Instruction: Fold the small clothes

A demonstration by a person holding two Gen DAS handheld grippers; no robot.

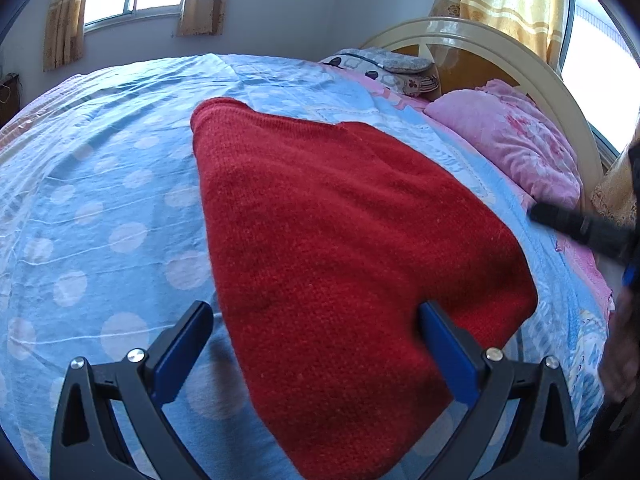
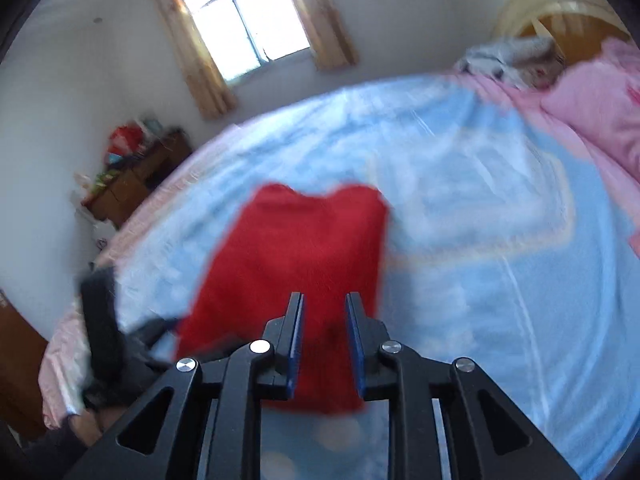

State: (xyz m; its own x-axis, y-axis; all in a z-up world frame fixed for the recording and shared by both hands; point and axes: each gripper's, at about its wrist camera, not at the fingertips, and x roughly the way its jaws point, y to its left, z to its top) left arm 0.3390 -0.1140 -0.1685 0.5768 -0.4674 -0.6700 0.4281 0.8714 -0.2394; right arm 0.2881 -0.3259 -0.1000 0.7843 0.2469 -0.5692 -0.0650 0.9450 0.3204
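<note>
A red knitted garment (image 1: 344, 248) lies folded flat on the blue dotted bedsheet (image 1: 100, 184). My left gripper (image 1: 316, 316) is wide open just above its near edge, one finger off the cloth at the left, the other over it. In the right wrist view, which is blurred, the same red garment (image 2: 304, 256) lies ahead. My right gripper (image 2: 323, 300) hovers above its near end with the jaws partly open and nothing between them. The right gripper also shows at the right edge of the left wrist view (image 1: 580, 226).
A pink pillow (image 1: 516, 140) and a patterned pillow (image 1: 384, 66) lie by the cream headboard (image 1: 480, 36). A wooden cabinet (image 2: 136, 176) with clutter stands beyond the bed's left side. The left gripper's body (image 2: 104, 320) is at the left of the right wrist view.
</note>
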